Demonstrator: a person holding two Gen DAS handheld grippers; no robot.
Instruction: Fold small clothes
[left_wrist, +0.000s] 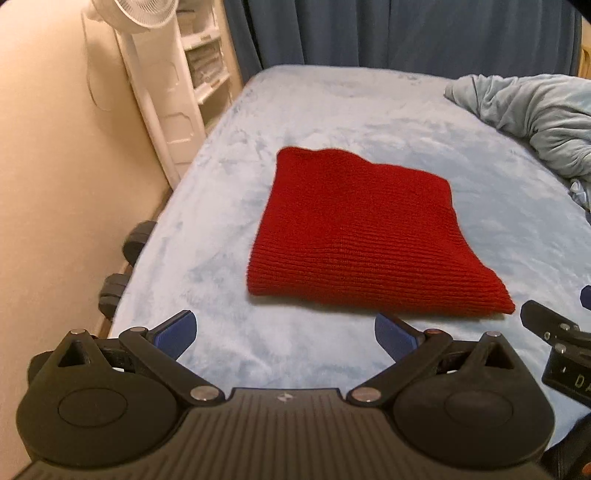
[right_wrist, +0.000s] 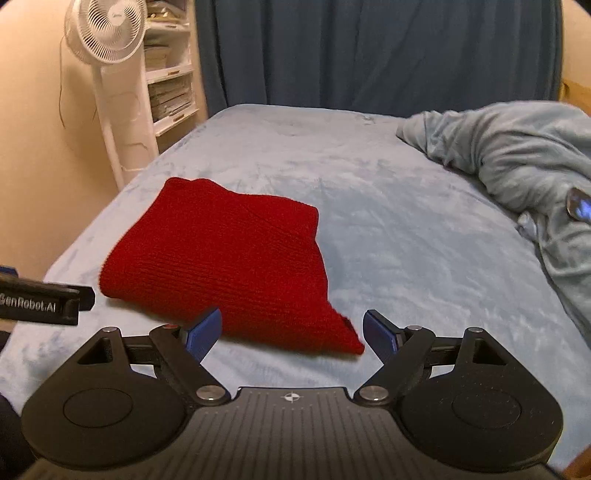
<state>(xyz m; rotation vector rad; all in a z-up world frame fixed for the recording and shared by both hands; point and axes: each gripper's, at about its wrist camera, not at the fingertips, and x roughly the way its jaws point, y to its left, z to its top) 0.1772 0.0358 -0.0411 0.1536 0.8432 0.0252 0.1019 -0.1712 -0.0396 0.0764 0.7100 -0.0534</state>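
A red knitted garment (left_wrist: 354, 236) lies folded into a thick rectangle on the light blue bed (left_wrist: 314, 110). It also shows in the right wrist view (right_wrist: 225, 258), with one pointed corner at its near right. My left gripper (left_wrist: 286, 334) is open and empty, hovering just short of the garment's near edge. My right gripper (right_wrist: 291, 334) is open and empty, with its jaws on either side of the garment's near right corner, apart from it. Part of the right gripper shows at the right edge of the left wrist view (left_wrist: 554, 332).
A crumpled pale blue blanket (right_wrist: 517, 166) is heaped at the bed's far right. A white standing fan (right_wrist: 105, 33) and white shelves (right_wrist: 170, 92) stand left of the bed beside a cream wall. Dark blue curtains (right_wrist: 369, 51) hang behind.
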